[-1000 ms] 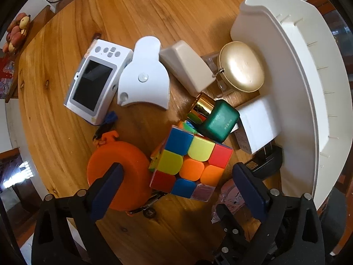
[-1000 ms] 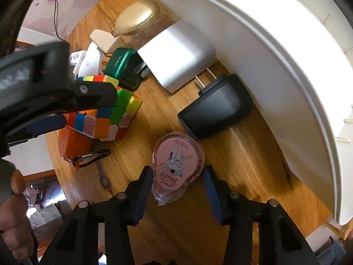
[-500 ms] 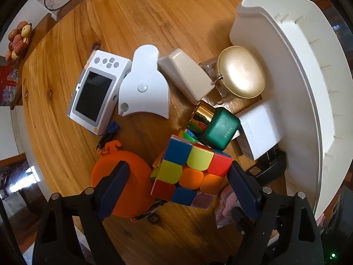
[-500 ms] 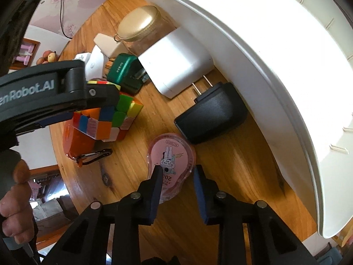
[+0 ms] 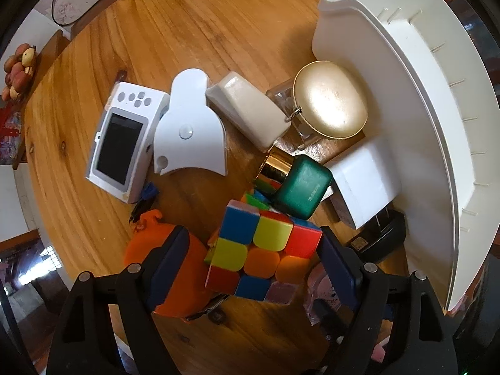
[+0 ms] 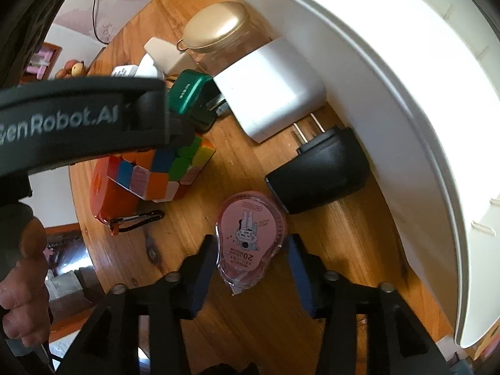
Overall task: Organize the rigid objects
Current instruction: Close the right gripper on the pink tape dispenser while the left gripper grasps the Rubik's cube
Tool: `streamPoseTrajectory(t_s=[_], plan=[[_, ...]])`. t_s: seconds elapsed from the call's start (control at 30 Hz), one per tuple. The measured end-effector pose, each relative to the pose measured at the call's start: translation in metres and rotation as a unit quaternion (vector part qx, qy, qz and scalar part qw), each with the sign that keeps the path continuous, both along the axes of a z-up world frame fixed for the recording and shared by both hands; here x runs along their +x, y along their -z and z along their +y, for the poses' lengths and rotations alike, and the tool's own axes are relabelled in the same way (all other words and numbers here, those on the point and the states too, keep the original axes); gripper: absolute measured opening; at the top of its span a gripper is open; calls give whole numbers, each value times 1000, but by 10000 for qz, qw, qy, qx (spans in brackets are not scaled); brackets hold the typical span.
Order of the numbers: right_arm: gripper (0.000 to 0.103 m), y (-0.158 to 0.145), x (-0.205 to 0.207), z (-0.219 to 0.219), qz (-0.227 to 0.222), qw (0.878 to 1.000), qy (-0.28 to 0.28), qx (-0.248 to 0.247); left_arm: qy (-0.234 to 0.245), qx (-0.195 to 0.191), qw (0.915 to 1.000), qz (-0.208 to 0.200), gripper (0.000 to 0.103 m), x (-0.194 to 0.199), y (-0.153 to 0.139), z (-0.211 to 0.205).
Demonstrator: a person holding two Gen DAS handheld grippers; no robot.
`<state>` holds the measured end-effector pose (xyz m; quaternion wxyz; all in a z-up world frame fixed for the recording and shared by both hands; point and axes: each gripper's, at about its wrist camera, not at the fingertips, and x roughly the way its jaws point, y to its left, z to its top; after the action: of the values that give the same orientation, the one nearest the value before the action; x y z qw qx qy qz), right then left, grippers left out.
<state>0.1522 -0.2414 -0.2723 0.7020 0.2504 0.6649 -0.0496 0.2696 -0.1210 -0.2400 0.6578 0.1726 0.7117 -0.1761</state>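
- Worktop (image 5: 193, 25) of round, warm wood carries everything: a loose cluster of small hard goods lying beside a big white bin (image 5: 415, 100), whose curved wall rises along the right of both views.
- Bin interior, as far as it shows, looks bare, so I judge the sorting barely begun.
- Puzzle cube (image 5: 265, 250), multicoloured, sits between the fingers of the left tool (image 5: 259, 268); the jaws stand apart, flanking its sides with a sliver of gap on each.
- Orange case (image 5: 175, 268) lies just beside the cube on its left, partly behind one finger, and a green box (image 5: 300, 187) leans against the cube's far edge.
- Pink tape dispenser (image 6: 250, 234) lies flat on the wood between the spread fingers of the right tool (image 6: 250, 268), near a black plug adapter (image 6: 318, 175); no pad touches it.
- Step in hand, by my reading: both tools are lined up for a pick.
- Next move calls for each to clamp squarely, lift clear of neighbours, then carry over the bin wall.
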Motion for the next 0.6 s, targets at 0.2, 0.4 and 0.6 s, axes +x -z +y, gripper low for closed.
streamPoseTrajectory(t_s=[0.2, 0.4, 0.6], plan=[[57, 1, 2, 5, 47, 9998, -155, -84, -304, -363, 9979, 434, 73, 10, 13, 8], [57, 5, 4, 4, 227, 9993, -187, -219, -558, -562, 9952, 579, 73, 20, 15, 15], [57, 6, 7, 12, 328, 9981, -228, -478, -845, -1001, 9898, 568, 68, 27, 6, 37]])
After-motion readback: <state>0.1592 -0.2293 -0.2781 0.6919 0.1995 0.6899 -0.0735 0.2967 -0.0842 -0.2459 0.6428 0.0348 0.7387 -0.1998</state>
